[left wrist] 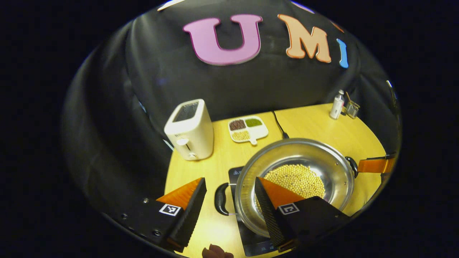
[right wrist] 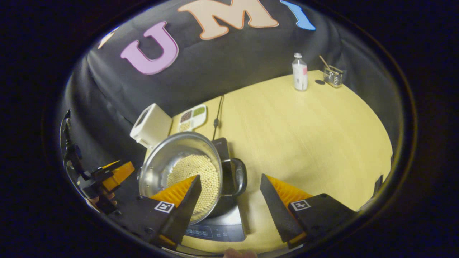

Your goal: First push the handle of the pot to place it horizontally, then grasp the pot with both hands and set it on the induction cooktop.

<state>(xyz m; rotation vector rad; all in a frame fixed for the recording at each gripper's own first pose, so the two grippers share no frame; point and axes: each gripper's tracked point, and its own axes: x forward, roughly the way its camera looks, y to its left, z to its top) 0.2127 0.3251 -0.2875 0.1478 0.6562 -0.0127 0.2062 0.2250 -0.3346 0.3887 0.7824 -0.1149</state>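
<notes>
A steel pot (left wrist: 322,168) with soybeans in it sits on the black induction cooktop (left wrist: 252,238). Its two black loop handles point left and right. In the left gripper view, my left gripper (left wrist: 229,211) is open, its fingers astride the near handle (left wrist: 220,199), one finger over the pot's inside. In the right gripper view, my right gripper (right wrist: 231,211) is open around the other handle (right wrist: 238,177) of the pot (right wrist: 168,157), above the cooktop (right wrist: 222,225). Each gripper also appears from the far side: the right gripper (left wrist: 376,165) and the left gripper (right wrist: 111,175).
Behind the pot on the yellow table (right wrist: 304,136) stand a white toaster (left wrist: 190,130) and a divided dish of beans (left wrist: 248,129). The cooktop's cable (left wrist: 279,125) runs to the back. A bottle (right wrist: 299,71) and a glass holder (right wrist: 332,76) stand at the far right corner.
</notes>
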